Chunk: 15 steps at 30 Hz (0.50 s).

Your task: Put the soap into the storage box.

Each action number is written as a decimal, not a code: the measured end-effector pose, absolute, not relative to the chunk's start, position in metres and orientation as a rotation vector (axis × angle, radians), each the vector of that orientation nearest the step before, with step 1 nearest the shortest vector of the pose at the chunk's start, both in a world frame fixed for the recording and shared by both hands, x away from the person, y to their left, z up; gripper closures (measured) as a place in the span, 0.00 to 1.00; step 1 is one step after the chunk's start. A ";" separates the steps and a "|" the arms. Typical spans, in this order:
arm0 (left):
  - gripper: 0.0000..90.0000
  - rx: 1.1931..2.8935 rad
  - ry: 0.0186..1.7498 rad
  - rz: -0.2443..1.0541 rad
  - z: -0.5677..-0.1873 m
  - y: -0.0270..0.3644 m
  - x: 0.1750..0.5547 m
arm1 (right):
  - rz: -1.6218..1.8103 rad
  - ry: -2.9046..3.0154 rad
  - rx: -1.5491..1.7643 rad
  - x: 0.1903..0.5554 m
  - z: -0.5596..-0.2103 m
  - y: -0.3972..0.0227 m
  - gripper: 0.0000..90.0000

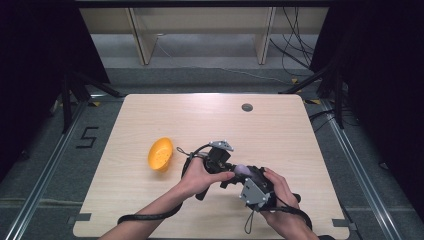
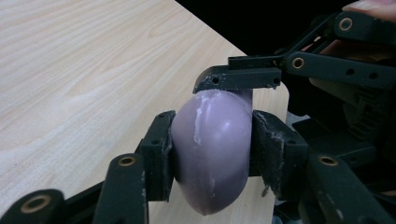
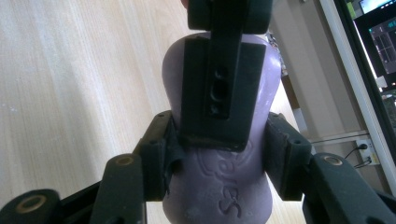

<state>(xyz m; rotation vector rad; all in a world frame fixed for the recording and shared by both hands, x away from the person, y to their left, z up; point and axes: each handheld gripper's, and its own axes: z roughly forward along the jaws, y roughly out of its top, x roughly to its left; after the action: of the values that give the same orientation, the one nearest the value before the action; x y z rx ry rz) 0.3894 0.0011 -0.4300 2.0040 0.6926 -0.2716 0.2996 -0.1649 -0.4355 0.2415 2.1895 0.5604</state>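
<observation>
Here, a lilac, waisted plastic piece (image 1: pixel 242 169) is held above the near middle of a pale wooden desk (image 1: pixel 280 130), gripped from two sides at once. In the high view, the left tool (image 1: pixel 226 176) and the right tool (image 1: pixel 248 176) are brought together nose to nose, each carried in one of the person's hands. In the left gripper view, the rounded end of the lilac piece (image 2: pixel 212 151) is seen pinched between the left tool's two black pads, which are pressed against its sides; a pad of the right tool (image 2: pixel 238 78) is laid on its upper end. In the right gripper view, the lilac piece (image 3: pixel 219 186), with raised lettering on its face, is clamped at its narrow waist by the right tool's pads, while a jaw of the left tool (image 3: pixel 219 100) is laid flat across its front. Both tools are thus closed only as far as the piece's width allows. An orange bowl (image 1: pixel 160 154) is tipped on its side on the desk, well apart to the left. A small grey cap (image 1: pixel 247 107) is set into the desk's far edge.
</observation>
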 end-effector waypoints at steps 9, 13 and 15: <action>0.65 2.026 0.668 -0.270 -0.427 0.004 0.388 | 0.566 2.204 0.260 0.300 -0.438 -0.165 0.56; 0.65 2.027 0.682 -0.216 -0.427 0.004 0.386 | 0.562 2.200 0.238 0.303 -0.436 -0.165 0.48; 0.65 2.021 0.689 -0.195 -0.428 0.004 0.385 | 0.554 2.193 0.260 0.304 -0.435 -0.167 0.39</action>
<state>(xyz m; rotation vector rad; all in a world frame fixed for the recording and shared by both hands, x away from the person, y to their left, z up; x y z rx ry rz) 0.3855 0.0038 -0.4282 2.0207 0.6887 -0.1954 0.3042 -0.1666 -0.4348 0.2597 2.1933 0.5539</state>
